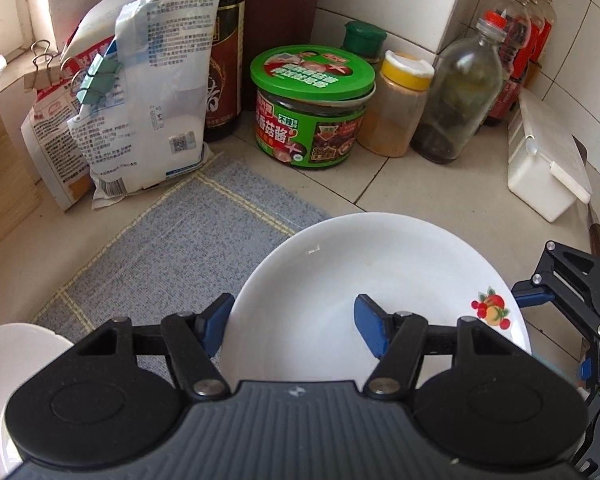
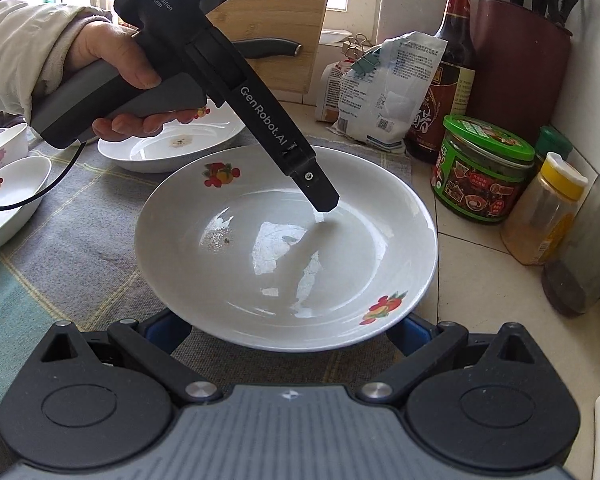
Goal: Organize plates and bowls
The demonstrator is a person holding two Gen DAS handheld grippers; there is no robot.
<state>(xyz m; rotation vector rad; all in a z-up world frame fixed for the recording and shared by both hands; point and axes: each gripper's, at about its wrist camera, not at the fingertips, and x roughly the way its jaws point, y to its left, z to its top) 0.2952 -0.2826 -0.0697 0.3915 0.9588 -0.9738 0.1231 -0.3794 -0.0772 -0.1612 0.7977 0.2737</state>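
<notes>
A white deep plate (image 1: 380, 272) with fruit prints lies half on the grey mat (image 1: 172, 240), half on the tiled counter. My left gripper (image 1: 294, 320) straddles its rim. One blue pad sits outside under the edge and the other inside. In the right wrist view a left fingertip (image 2: 324, 200) presses on the plate's (image 2: 260, 248) inner wall, so the gripper is shut on the plate. My right gripper (image 2: 288, 332) has its jaws wide apart, and its blue pads are tucked under the near rim. It also shows in the left wrist view (image 1: 558, 330).
A second fruit-print plate (image 2: 172, 148) and smaller white dishes (image 2: 8, 196) lie on the mat to the left. Behind the plate stand a green-lidded jar (image 1: 312, 112), a yellow-capped spice jar (image 1: 400, 108), bottles (image 1: 460, 96), clipped bags (image 1: 148, 92) and a white box (image 1: 540, 168).
</notes>
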